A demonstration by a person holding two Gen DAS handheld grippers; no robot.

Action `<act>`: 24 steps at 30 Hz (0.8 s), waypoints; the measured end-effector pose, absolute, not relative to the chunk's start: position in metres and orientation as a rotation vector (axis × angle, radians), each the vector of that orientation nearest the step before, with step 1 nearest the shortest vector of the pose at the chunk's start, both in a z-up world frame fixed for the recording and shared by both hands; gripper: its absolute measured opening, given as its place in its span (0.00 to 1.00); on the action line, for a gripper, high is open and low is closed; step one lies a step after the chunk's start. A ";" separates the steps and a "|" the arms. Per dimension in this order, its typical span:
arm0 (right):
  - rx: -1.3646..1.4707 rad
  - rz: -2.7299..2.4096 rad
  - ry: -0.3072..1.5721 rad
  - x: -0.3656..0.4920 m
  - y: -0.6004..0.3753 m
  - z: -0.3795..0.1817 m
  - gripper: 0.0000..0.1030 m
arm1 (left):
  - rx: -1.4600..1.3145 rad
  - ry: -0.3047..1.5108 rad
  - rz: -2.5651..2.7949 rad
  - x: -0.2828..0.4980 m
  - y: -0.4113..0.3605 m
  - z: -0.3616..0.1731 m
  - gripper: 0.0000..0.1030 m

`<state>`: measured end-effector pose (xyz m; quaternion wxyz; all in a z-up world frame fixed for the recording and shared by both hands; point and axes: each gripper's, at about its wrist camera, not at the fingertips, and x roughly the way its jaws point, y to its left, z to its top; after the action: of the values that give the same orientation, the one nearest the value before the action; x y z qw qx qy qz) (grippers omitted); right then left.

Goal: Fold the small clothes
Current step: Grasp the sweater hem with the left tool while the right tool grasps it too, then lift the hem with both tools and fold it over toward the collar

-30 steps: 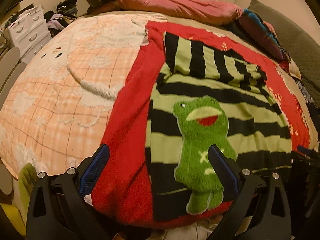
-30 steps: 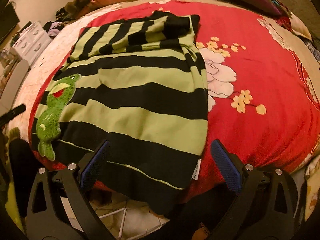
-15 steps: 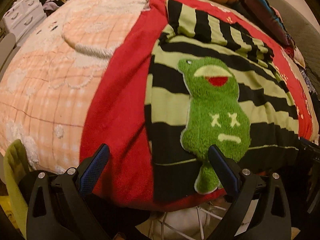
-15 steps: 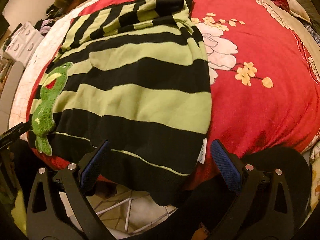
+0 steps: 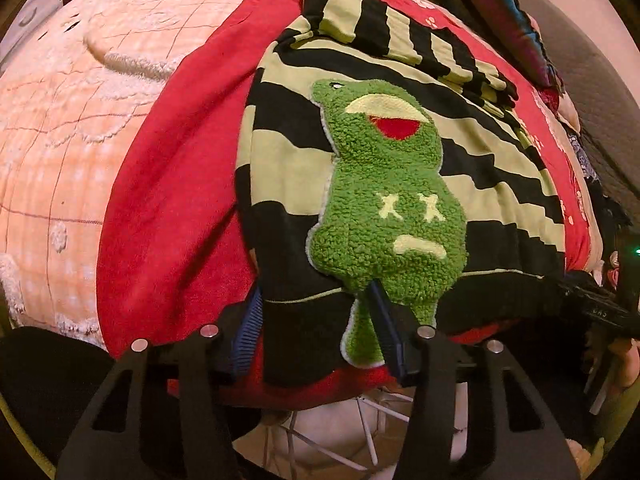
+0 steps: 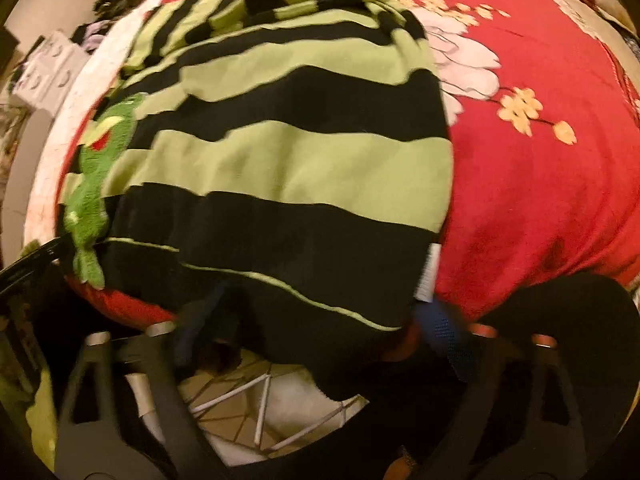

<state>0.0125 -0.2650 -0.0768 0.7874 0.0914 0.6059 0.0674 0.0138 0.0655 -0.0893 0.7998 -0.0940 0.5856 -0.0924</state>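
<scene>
1. While your two grippers point steeply down at the near edge of the bed, the striped sweater (image 5: 400,168) lies flat on the red blanket (image 5: 168,208), its hem hanging toward you over the blanket's edge.
2. Your left gripper (image 5: 316,320) has its jaws about half open; they have just been closing. The black hem band at the sweater's left corner sits between them. The left blue pad (image 5: 249,322) stands just outside the sweater's side edge; the right pad lies over the lower leg of the green frog patch (image 5: 384,208).
3. You cannot tell from the left wrist view whether the pads already press on the cloth: a bunch of hem fills the gap, but contact is not clear.
4. Ahead of the left jaws the frog patch runs up the sweater front. Left of them the red blanket gives way to a peach checked blanket (image 5: 60,128).
5. Your right gripper (image 6: 316,332) has its jaws somewhat wider than half open; they have just been closing too. The picture is motion-blurred.
6. Between the right jaws hangs the black hem of the sweater's right corner. The right blue pad (image 6: 444,332) sits just below a white side label (image 6: 429,276) on the sweater's edge; the left pad is dark and blurred behind the hem.
7. You cannot tell whether the right pads touch the fabric.
8. Right of the right jaws the red blanket shows a flower print (image 6: 520,110). Below both grippers a white wire frame (image 6: 256,404) stands on the floor.
</scene>
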 end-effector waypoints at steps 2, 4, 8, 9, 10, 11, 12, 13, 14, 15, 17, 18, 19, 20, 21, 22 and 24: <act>0.210 0.152 1.286 0.011 -0.267 -0.072 0.59 | -0.213 1.263 -0.193 0.015 0.068 -0.091 0.53; 0.218 0.148 1.298 0.010 -0.269 -0.076 0.60 | -0.226 1.282 -0.186 0.017 0.070 -0.095 0.56; 0.218 0.151 1.353 0.012 -0.269 -0.086 0.74 | -0.219 1.298 -0.189 0.017 0.069 -0.099 0.56; 0.210 0.154 1.361 0.012 -0.267 -0.088 0.74 | -0.216 1.298 -0.193 0.017 0.069 -0.099 0.55; 0.201 0.161 1.368 0.012 -0.265 -0.089 0.74 | -0.218 1.296 -0.202 0.017 0.067 -0.099 0.48; 0.199 0.164 1.369 0.014 -0.264 -0.090 0.70 | -0.219 1.294 -0.210 0.018 0.066 -0.098 0.42; 0.203 0.168 1.365 0.013 -0.264 -0.089 0.66 | -0.218 1.293 -0.213 0.019 0.065 -0.098 0.39; 0.211 0.172 1.360 0.013 -0.264 -0.088 0.57 | -0.214 1.288 -0.218 0.019 0.064 -0.096 0.28; 0.217 0.172 1.355 0.012 -0.267 -0.086 0.46 | -0.199 1.276 -0.210 0.019 0.062 -0.093 0.12; 0.226 0.173 1.344 0.012 -0.269 -0.083 0.39 | -0.203 1.270 -0.215 0.018 0.063 -0.091 0.11; 0.267 0.195 1.315 0.009 -0.275 -0.075 0.13 | -0.209 1.262 -0.226 0.019 0.062 -0.087 0.09; 0.302 0.225 1.291 0.008 -0.279 -0.071 0.12 | -0.214 1.256 -0.229 0.018 0.063 -0.085 0.09; 0.325 0.248 1.263 0.007 -0.281 -0.065 0.10 | -0.222 1.247 -0.236 0.019 0.063 -0.082 0.08; 0.334 0.261 1.247 0.007 -0.283 -0.062 0.09 | -0.234 1.233 -0.243 0.019 0.064 -0.078 0.08; 0.350 0.284 1.222 0.008 -0.284 -0.057 0.09 | -0.248 1.217 -0.249 0.019 0.066 -0.074 0.07; 0.373 0.312 1.190 0.008 -0.286 -0.050 0.08 | -0.275 1.193 -0.262 0.020 0.069 -0.067 0.07; 0.403 0.347 1.134 0.011 -0.291 -0.038 0.08 | -0.311 1.147 -0.282 0.025 0.073 -0.052 0.07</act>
<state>0.0113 -0.2914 -0.0382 0.8103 0.1885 0.5307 0.1622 0.0254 0.0730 -0.0524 0.8192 -0.1460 0.5386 -0.1323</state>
